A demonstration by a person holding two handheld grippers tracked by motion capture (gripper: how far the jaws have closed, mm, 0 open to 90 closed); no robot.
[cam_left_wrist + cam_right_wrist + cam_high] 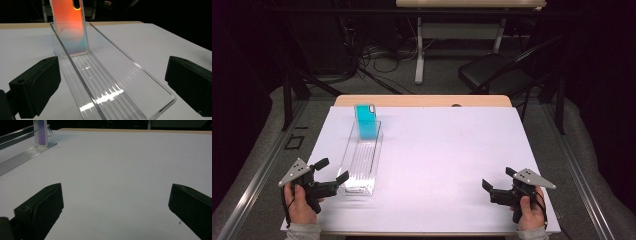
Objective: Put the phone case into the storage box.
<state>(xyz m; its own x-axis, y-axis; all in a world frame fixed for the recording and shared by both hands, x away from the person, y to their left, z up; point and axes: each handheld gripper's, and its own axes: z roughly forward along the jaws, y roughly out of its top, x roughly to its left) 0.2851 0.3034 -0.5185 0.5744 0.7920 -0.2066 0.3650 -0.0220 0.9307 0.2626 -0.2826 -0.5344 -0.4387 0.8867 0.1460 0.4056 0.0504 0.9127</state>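
Observation:
A long clear plastic tray point(360, 162) lies lengthwise on the left of the white table point(442, 150). A phone case point(366, 121) stands upright in its far end; it looks cyan in the high view and iridescent orange point(71, 30) in the left gripper view. My left gripper point(333, 169) is open at the tray's near end, its jaws straddling the tray point(140, 67) without touching it, as the left gripper point(112, 85) view shows. My right gripper point(498, 178) is open near the front right with nothing in it. In the right gripper point(116, 207) view, the tray point(20, 157) and the case point(41, 132) are far off at upper left.
Beyond the table's wooden far edge point(422, 101) stand a black folding chair point(497, 70) and another table's white leg point(419, 50), with cables on the floor. A person's hands hold both grippers at the front edge.

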